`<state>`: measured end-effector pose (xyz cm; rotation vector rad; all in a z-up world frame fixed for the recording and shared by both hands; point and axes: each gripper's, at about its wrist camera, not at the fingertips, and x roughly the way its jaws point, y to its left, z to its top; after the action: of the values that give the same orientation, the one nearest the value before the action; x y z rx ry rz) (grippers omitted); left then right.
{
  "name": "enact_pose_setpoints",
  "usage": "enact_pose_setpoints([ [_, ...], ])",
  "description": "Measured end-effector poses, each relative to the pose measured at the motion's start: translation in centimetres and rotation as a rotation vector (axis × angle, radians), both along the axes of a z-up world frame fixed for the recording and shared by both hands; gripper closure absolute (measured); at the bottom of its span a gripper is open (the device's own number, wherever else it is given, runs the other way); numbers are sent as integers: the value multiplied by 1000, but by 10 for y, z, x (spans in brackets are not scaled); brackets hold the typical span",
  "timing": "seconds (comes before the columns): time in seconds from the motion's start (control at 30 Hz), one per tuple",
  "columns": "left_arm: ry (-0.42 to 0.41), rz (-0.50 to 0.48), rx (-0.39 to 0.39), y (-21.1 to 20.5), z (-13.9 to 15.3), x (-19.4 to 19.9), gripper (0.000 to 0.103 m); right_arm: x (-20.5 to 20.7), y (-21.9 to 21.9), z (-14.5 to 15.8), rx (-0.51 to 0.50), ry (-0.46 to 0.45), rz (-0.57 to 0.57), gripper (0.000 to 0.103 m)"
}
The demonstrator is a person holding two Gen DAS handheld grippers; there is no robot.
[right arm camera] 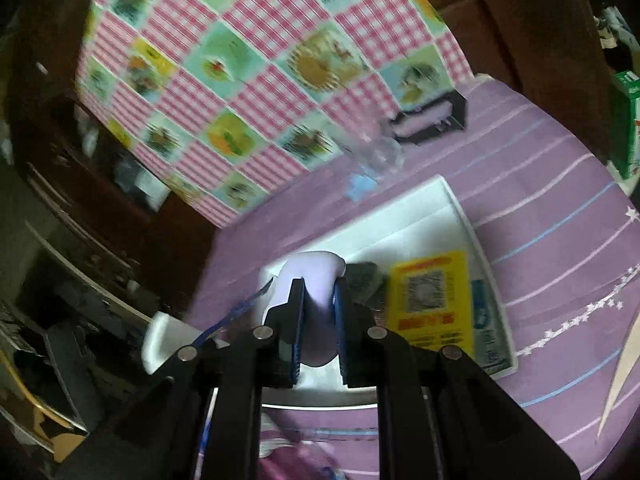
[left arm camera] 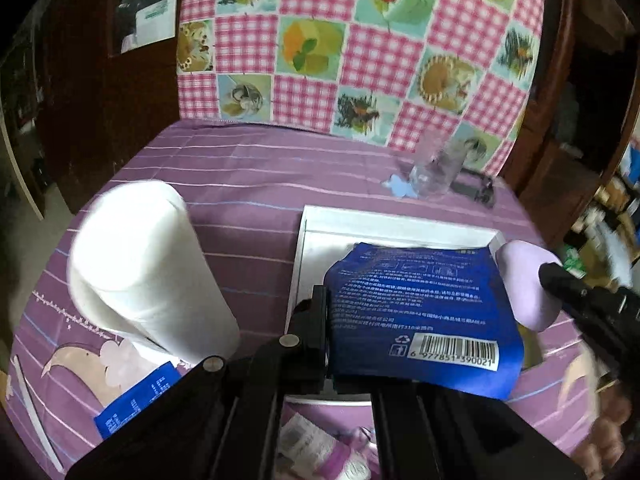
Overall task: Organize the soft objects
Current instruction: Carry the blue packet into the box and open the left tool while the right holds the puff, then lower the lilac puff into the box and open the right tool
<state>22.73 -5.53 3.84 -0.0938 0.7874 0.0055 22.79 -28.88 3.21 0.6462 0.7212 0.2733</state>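
Observation:
A white tray point(left arm camera: 394, 222) lies on the purple striped bedspread. My left gripper point(left arm camera: 348, 340) is shut on a blue soft packet point(left arm camera: 424, 312) with a barcode and holds it over the tray. My right gripper point(right arm camera: 318, 320) is shut on a lilac soft pad point(right arm camera: 314, 276) and holds it over the tray's edge point(right arm camera: 452, 200); the pad also shows in the left wrist view point(left arm camera: 524, 280). A yellow packet point(right arm camera: 432, 300) lies in the tray. A white roll point(left arm camera: 148, 272) lies on the bed to the left of the tray.
A crumpled clear plastic wrapper point(left arm camera: 436, 168) and a black object point(left arm camera: 478, 190) lie beyond the tray. A pink checked quilt point(left arm camera: 352, 48) stands at the back. Another blue packet point(left arm camera: 136, 404) and small packets point(left arm camera: 316, 448) lie near me. Dark wooden furniture point(left arm camera: 100, 100) flanks the bed.

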Motion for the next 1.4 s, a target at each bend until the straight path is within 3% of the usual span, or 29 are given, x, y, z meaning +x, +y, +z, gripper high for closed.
enact_pose_setpoints([
  [0.07, 28, 18, 68, -5, -18, 9, 103, 3, -4, -8, -14, 13, -24, 88],
  [0.13, 56, 26, 79, -4, -31, 15, 103, 5, -8, -12, -51, 26, -52, 88],
  [0.23, 149, -15, 18, 1, -47, 24, 103, 8, -12, -18, -83, 40, -75, 88],
  [0.5, 162, -77, -74, 1, -44, 19, 100, 7, -11, -19, -97, 42, -73, 88],
  [0.53, 158, -95, -104, 1, -43, 18, 92, 7, -11, -18, -99, 41, -75, 88],
  [0.6, 150, -128, -153, 1, -40, 16, 61, 6, -13, -16, -103, 35, -82, 88],
  [0.63, 128, -149, -181, 1, -36, 12, 35, 5, -15, -16, -103, 34, -86, 88],
  [0.67, 98, -168, -192, -1, -32, 11, 21, 5, -16, -15, -103, 34, -88, 88],
  [0.83, 43, -216, -162, -7, -14, 2, 20, 4, -24, -14, -88, 32, -100, 88],
  [1.0, 35, -184, -186, 7, -7, 2, 20, 3, -24, -12, -96, 28, -100, 88],
  [1.13, 19, -160, -196, 17, -5, 1, 20, 1, -20, -8, -128, 18, -85, 88],
  [1.3, 34, -182, -156, 10, -9, 2, 22, 1, -1, -7, -207, -3, -36, 88],
  [1.33, 45, -189, -150, 8, -10, 3, 25, 2, 3, -8, -216, -5, -22, 87],
  [1.4, 64, -200, -141, 5, -13, 4, 46, 3, 12, -12, -231, -8, 17, 87],
])
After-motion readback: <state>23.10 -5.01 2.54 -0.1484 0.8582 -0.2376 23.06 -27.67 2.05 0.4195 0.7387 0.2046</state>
